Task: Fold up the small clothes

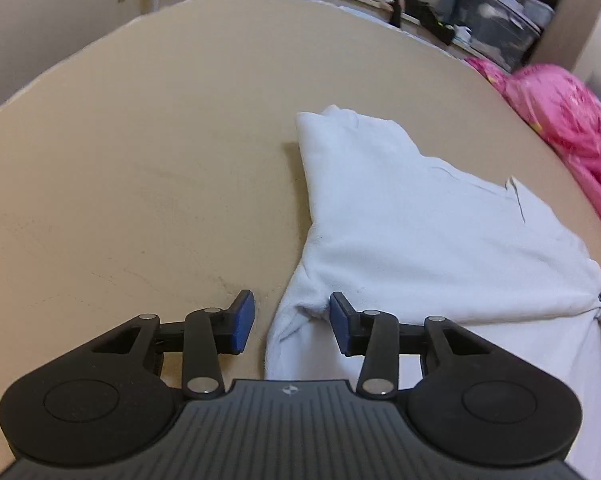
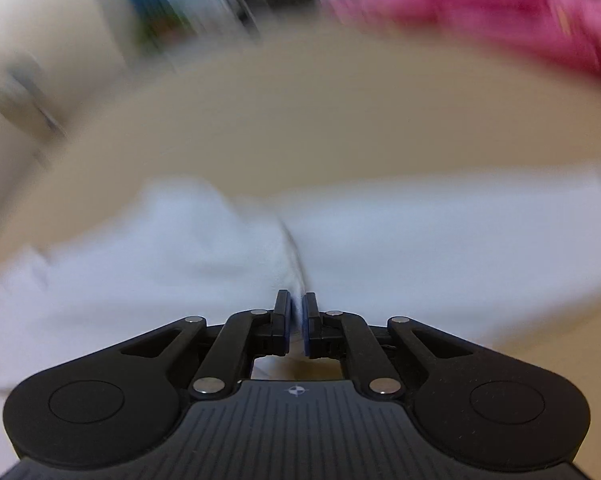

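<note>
Cloth: white knit, a small shirt (image 1: 420, 232) lying mostly flat on the tan table (image 1: 140, 160), one sleeve stretched away toward the far edge, the body spread to the right.
Shirt's place: right half of the table in the left wrist view, well apart from the pink garment (image 1: 560, 120) heaped at the far right edge.
Left gripper (image 1: 292, 320): fingers apart, nothing between the pads; the left pad is over bare table, the right pad over the shirt's near edge, so the jaws straddle that edge, probably lined up to pinch it.
Right gripper (image 2: 296, 320): fingers together, clamped on a thin ridge of white fabric that rises between the 2 blue pads (image 2: 286, 320).
Why that hold: a pinched ridge lets 1 layer be lifted and carried over the rest; my guess is that a fold is being drawn across.
Blur: the right wrist view is smeared, so which part of the shirt is pinched I cannot tell.
Stage: fold under way, not finished; the sleeve lies unfolded.
Risk: thin knit could slip from the pinch if pulled hard.
</note>
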